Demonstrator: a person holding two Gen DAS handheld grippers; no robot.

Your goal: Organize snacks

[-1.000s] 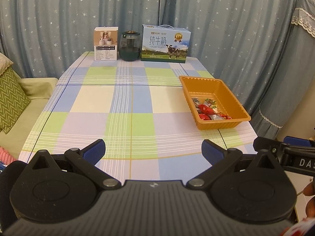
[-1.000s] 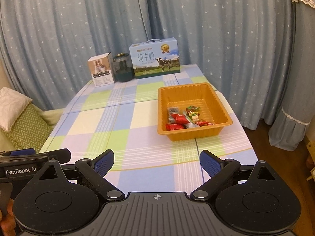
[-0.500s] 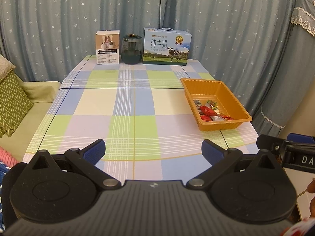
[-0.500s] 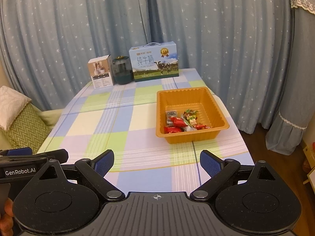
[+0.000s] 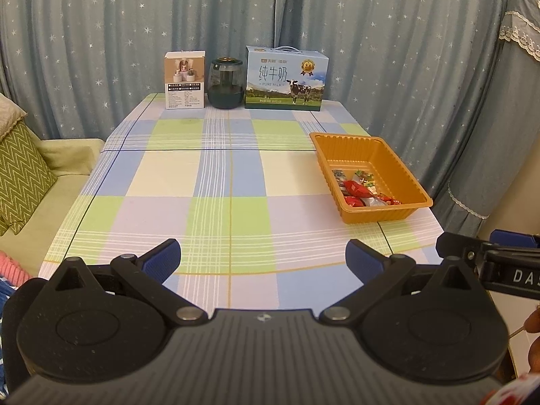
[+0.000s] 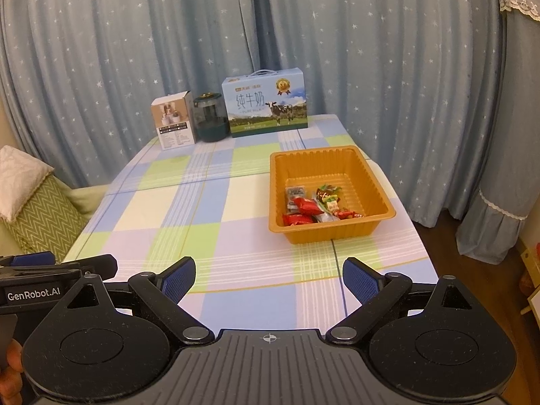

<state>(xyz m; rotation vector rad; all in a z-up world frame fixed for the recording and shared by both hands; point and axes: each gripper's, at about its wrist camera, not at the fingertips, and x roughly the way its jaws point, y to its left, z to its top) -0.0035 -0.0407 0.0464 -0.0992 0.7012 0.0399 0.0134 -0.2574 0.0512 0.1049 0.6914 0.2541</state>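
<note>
An orange plastic tray (image 5: 381,215) stands near the right edge of the checked tablecloth (image 5: 229,182). Several wrapped snacks (image 5: 362,192), mostly red, lie in its near half. The right wrist view shows the same tray (image 6: 330,233) and snacks (image 6: 314,207) ahead and slightly right. My left gripper (image 5: 263,258) hovers open over the table's near edge, with nothing between its blue pads. My right gripper (image 6: 269,278) is open too, empty, and well short of the tray.
At the far edge stand a small white box (image 5: 185,81), a dark green jar (image 5: 225,82) and a blue milk carton box (image 5: 286,79). Starred curtains hang behind. A sofa with a green cushion (image 5: 20,175) lies left of the table.
Both views have drifted only slightly. Nothing on the table has moved, and both grippers stay open.
</note>
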